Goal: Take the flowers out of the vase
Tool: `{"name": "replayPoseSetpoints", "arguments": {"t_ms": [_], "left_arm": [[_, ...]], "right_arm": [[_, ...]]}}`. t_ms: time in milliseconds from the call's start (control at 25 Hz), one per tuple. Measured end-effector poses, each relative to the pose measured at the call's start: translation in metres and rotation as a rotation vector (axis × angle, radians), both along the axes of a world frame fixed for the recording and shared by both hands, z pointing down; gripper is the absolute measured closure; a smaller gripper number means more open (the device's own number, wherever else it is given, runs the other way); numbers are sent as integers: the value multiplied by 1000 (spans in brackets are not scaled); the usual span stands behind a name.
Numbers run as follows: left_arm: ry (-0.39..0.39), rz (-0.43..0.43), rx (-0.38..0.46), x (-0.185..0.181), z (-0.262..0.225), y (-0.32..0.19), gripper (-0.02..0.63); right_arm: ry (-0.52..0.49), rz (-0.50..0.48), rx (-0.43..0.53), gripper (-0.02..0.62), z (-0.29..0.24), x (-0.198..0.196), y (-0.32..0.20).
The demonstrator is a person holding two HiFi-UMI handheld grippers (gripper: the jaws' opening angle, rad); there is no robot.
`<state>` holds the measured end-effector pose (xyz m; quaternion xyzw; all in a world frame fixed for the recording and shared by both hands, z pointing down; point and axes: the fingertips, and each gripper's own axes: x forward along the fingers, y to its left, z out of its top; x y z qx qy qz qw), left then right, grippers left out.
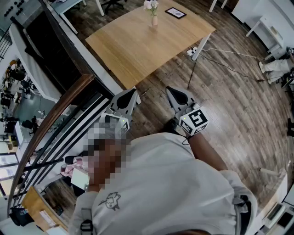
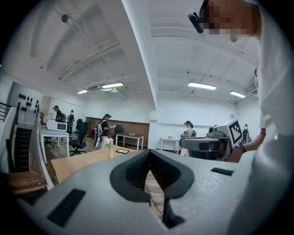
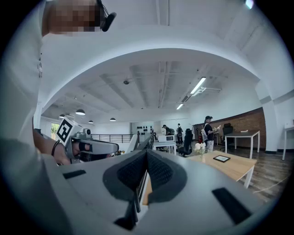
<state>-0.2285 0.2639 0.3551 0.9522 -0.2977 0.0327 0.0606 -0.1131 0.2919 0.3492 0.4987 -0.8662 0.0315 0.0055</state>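
fingers (image 1: 178,97) shut, empty — flowers (image 1: 151,5) well ahead, untouched.

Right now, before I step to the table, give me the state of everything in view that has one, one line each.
left gripper: shut, nothing between its jaws, short of the table.
right gripper: shut, nothing between its jaws.
vase: upright on the table.
flowers: standing in the vase, not yet taken out.
black frame: lying flat beside the vase.
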Motion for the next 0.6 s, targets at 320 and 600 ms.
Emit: {"name": "replayPoseSetpoints", "arguments": {"t_ms": [320, 600], "left_arm": [[-16, 2, 2, 31, 6, -24, 601], [-24, 12, -2, 86, 7, -51, 601]], "right_arm": [[-13, 2, -7, 592, 6, 28, -21], [-52, -4, -19, 591, 8, 80, -47]]}}
